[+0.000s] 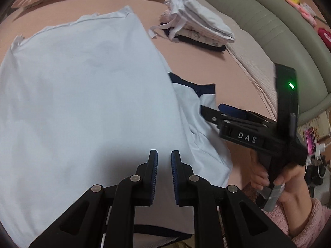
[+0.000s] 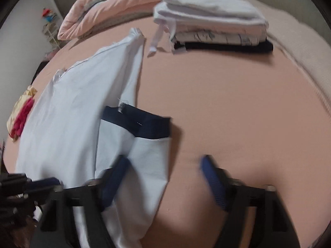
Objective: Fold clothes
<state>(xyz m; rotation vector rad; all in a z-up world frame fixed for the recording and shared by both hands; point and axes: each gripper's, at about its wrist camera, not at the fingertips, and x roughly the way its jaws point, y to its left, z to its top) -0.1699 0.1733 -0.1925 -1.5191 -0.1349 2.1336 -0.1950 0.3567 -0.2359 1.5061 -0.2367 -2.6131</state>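
Pale blue-white shirt [image 1: 82, 107] spread flat across the pink bed sheet [image 2: 238, 107], its hem toward the pillows, a short sleeve [image 2: 136, 144] with a navy cuff [image 2: 142, 124] lying out to its right side. Left gripper [image 1: 164, 165] hovering over the shirt's near part, 2 blue-ribbed pads [image 1: 154, 175] standing parallel with only a narrow slit between them, nothing pinched in that slit; whether the tips touch the cloth cannot be told. Right gripper [image 2: 163, 177] blurred in its own view, spread wide, the left-hand pad [image 2: 115, 177] over the sleeve's white fabric and the right-hand pad [image 2: 213, 181] over bare sheet, no cloth caught between. Seen also from the left wrist camera: the right gripper [image 1: 215, 111] low at the sleeve's outer edge, fingers pointing at the cuff, a green light glowing on its upright black body, held by a hand [image 1: 275, 177] in a fluffy pink cuff. Contact with the sleeve uncertain.

Further up the bed, well apart from the shirt, a stack of folded clothes [image 2: 215, 24]: white pieces on top, a printed piece beneath, a dark one at the bottom, white ties trailing off toward the shirt. Beyond, pink pillows [image 2: 107, 14]. At the far left edge of the mattress, a crumpled yellow and magenta item [image 2: 20, 113]. Along the right side, a cream blanket [image 2: 300, 62] and a padded grey-green headboard [image 1: 258, 26].
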